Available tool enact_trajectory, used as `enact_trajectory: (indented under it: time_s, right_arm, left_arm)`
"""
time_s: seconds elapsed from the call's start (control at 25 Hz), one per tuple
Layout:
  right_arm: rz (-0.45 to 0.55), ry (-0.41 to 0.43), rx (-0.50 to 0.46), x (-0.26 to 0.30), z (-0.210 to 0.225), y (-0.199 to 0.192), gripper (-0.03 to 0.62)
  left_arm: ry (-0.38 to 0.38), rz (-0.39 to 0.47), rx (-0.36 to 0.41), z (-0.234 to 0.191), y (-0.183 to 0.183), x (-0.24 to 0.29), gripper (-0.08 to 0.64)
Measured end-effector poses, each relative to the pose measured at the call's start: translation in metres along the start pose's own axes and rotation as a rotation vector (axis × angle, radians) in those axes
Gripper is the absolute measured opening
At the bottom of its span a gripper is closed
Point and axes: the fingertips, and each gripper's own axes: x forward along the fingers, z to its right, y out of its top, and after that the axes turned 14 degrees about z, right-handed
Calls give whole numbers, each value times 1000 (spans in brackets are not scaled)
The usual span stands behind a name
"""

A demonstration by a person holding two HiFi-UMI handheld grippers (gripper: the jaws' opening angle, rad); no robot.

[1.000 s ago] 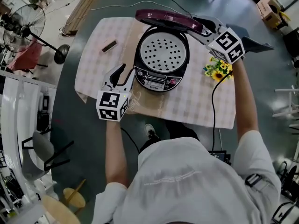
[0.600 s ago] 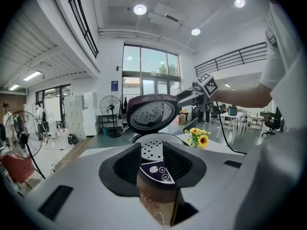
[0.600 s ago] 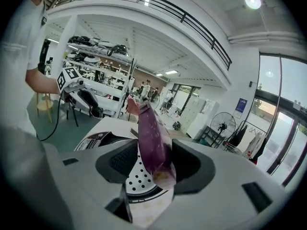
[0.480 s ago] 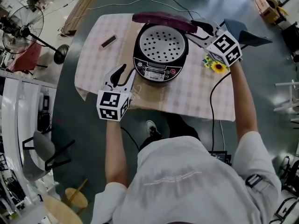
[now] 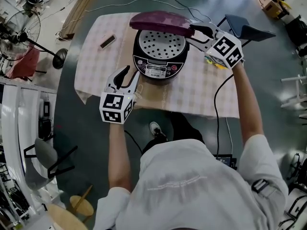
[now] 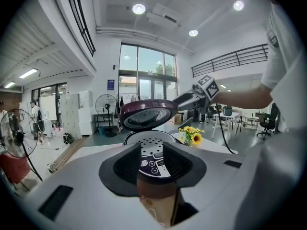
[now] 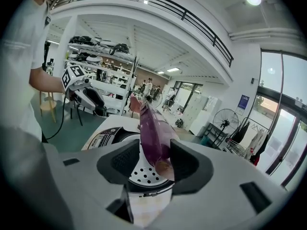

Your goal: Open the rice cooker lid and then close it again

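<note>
The black rice cooker stands on the checked cloth, its perforated inner plate uncovered. Its purple lid hangs half raised above the back rim. My right gripper reaches in from the right, and its jaws have just been closing with the lid's edge between them; both pads press on it. My left gripper sits low at the cooker's front left, open and holding nothing. Between its jaws I see the control panel, farther off, with the lid above it.
Yellow flowers lie right of the cooker, partly under my right gripper. A small brown block rests at the cloth's far left. A floor fan stands left of the table, a dark chair at the right.
The lid has swung down from nearly upright to half raised, and my right gripper has moved down and left with it. The left gripper has hardly shifted.
</note>
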Motion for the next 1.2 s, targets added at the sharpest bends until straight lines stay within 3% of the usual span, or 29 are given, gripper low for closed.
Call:
enact_trajectory:
  time_s: [0.48, 1.2]
  right_arm:
    - [-28, 83, 99, 1, -40, -25, 199]
    - [17, 75, 307, 7, -62, -52, 184]
  left_arm:
    - [-15, -28, -13, 3, -18, -9, 155]
    - [-61, -56, -30, 9, -30, 7, 155]
